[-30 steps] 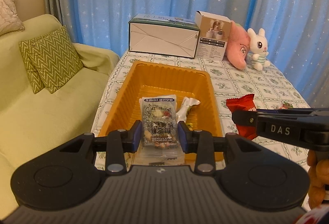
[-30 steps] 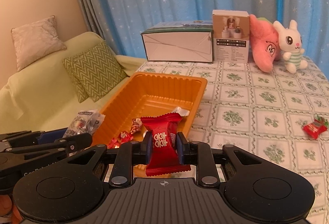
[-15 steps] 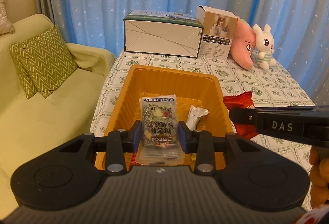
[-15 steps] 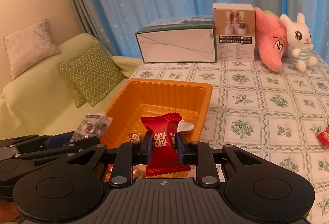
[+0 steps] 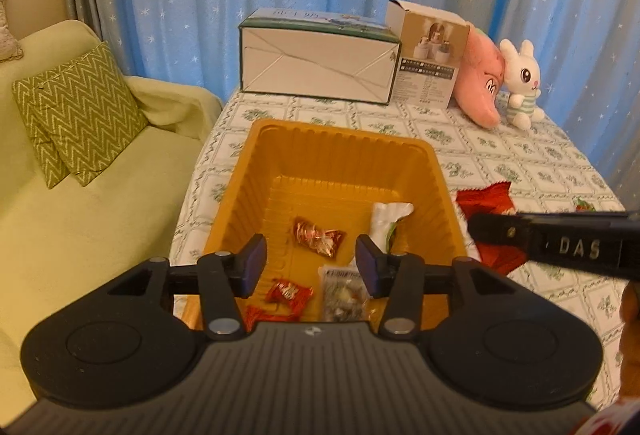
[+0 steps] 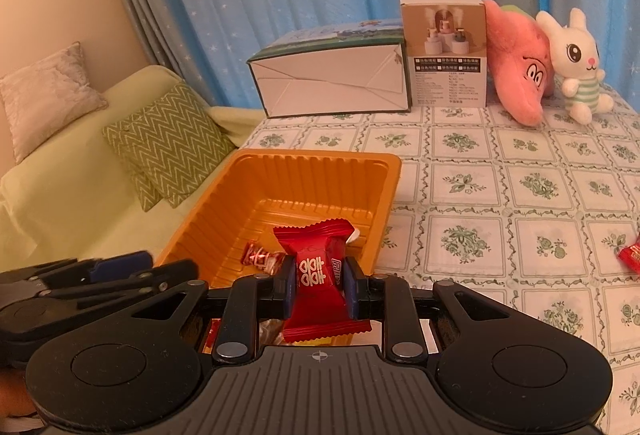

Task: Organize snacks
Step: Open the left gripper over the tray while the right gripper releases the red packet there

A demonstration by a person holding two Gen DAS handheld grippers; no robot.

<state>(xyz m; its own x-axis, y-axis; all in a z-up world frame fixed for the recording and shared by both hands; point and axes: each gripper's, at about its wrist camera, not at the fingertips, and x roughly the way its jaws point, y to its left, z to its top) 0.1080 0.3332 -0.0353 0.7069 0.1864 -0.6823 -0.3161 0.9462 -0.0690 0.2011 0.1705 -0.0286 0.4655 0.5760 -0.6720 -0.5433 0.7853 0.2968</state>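
Note:
An orange tray (image 5: pixel 340 163) (image 6: pixel 312 171) stands on the patterned table. My left gripper (image 5: pixel 311 261) is open above its near end. A clear packet of mixed nuts (image 5: pixel 343 295) lies in the tray below it, beside small red candies (image 5: pixel 289 291), a foil candy (image 5: pixel 318 236) and a white packet (image 5: pixel 388 215). My right gripper (image 6: pixel 318 285) is shut on a red snack packet (image 6: pixel 318 267) and holds it over the tray's near right part. It shows at the right in the left wrist view (image 5: pixel 560 245).
A white box (image 5: pixel 318 57), a small carton (image 5: pixel 430 61), a pink plush (image 5: pixel 480 81) and a white bunny (image 5: pixel 520 83) line the table's back. A red wrapped snack (image 6: pixel 630 255) lies on the table at right. A green sofa (image 5: pixel 80 203) is at left.
My left gripper opened and let go of the nut packet, which now lies in the tray. My right gripper moved further over the tray with the red packet.

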